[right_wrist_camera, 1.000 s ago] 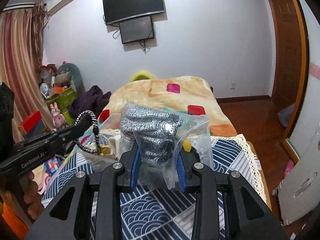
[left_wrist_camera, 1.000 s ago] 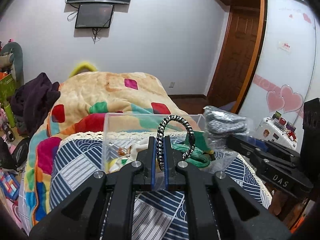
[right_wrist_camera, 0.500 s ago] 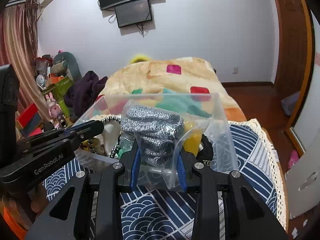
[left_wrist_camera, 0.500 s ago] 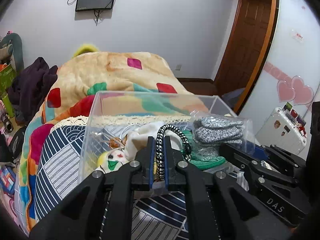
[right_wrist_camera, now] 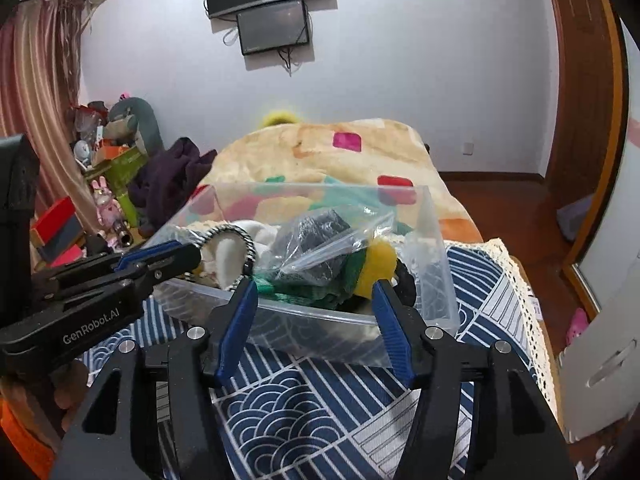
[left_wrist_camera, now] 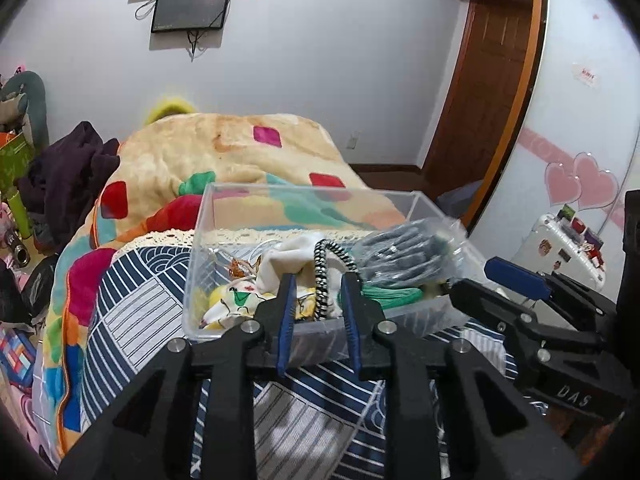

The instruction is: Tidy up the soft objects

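Note:
A clear plastic bin stands on the blue patterned cloth, with soft items inside it. My left gripper is at the bin's near wall, and its jaws are opening. A black-and-white braided cord stands loose between them, and the pads are off it. My right gripper is also opening, spread wide at the bin's near edge. The plastic bag of grey knitwear lies inside on green fabric, free of the pads. Beside the bag sits a yellow plush ball.
The blue patterned cloth has a lace edge at the right. Behind the bin is a bed with a colourful blanket. Dark purple clothes and toys pile up at the left. A white suitcase and a wooden door stand at the right.
Both grippers came down to the bin and their jaws spread. The bag left the right gripper and now lies in the bin. The cord stands loose between the left jaws.

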A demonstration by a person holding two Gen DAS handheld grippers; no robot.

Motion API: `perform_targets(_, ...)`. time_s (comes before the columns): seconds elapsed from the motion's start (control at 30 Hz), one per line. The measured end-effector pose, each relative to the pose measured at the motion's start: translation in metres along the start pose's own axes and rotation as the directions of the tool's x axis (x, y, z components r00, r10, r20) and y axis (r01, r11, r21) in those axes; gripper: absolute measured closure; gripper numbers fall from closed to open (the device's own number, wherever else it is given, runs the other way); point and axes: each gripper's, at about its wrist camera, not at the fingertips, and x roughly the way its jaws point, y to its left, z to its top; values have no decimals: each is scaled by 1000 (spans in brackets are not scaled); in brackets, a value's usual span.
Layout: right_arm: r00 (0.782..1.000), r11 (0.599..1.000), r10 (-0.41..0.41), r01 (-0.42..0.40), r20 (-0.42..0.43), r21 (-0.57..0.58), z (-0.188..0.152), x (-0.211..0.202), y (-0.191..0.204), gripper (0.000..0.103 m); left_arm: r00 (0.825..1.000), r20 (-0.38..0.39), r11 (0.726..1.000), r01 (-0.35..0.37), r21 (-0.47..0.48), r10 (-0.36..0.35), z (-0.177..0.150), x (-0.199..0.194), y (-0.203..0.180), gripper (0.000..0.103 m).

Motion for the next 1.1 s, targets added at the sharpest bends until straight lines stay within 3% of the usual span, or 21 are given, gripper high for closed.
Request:
perform_targets(0.27,992,999,19,-16,124,-30,14,-43,10,47,992,126,999,21,29,-25,12,-59,-11,78)
perform_targets(0.4,981,999,7,2,194,-43,21,-64,15,46,977,213,998,-8,67,-6,16,-94,-22,78)
perform_targets(0.5,970,999,20,-9,243,-45,26,-79,18,43,965,261,997,-10,78,-10,17,-116,-28,67)
perform_targets(0.57,961,999,24,-12,276,-45,28,-89,20,33,956,294,996,-19,84,-6,16,-130,-33,54)
perform_targets(0.63,951,999,13,2,309,-49,28,-97,23,28,947,320,995,-39,87,9,13,-141,-36,41)
perform_targets(0.83,933,997,17,12,358,-76,29,-112,34,19,927,376,995,-56,87,19,6,-166,-38,22)
perform_targets(0.93,926,996,11,21,378,-82,27,-117,36,9,917,399,996,-51,73,18,3,-175,-38,10)
perform_targets(1.03,915,996,11,26,402,-87,23,-123,39,1,906,422,995,-67,72,31,0,-182,-41,6)
perform_targets(1.1,911,995,6,34,412,-91,23,-126,42,0,902,431,995,-79,68,42,-1,-185,-42,3)
